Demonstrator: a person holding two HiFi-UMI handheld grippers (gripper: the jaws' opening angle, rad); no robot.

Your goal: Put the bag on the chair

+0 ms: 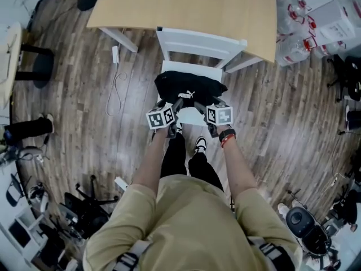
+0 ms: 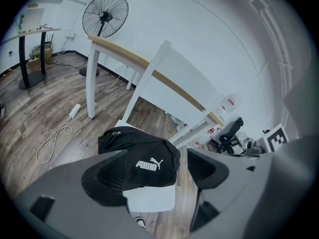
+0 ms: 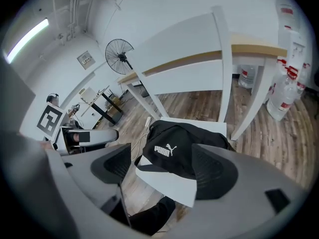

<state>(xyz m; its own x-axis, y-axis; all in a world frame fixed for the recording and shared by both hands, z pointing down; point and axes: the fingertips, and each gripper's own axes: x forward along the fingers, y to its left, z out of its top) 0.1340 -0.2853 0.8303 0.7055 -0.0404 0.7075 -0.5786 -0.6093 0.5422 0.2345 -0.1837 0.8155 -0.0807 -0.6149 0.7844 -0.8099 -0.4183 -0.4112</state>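
Bag point(image 1: 189, 88) looks parked on the chair point(image 1: 198, 43), your left gripper point(image 2: 155, 173) and right gripper point(image 3: 164, 168) spread wide, empty, by the chair's front, so I reckon you just back off.

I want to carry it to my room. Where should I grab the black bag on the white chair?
Probably pinch the near edge of the black bag, by the white logo, coming from the front and above. It lies slumped and soft on the seat, and the chair back blocks the far side.
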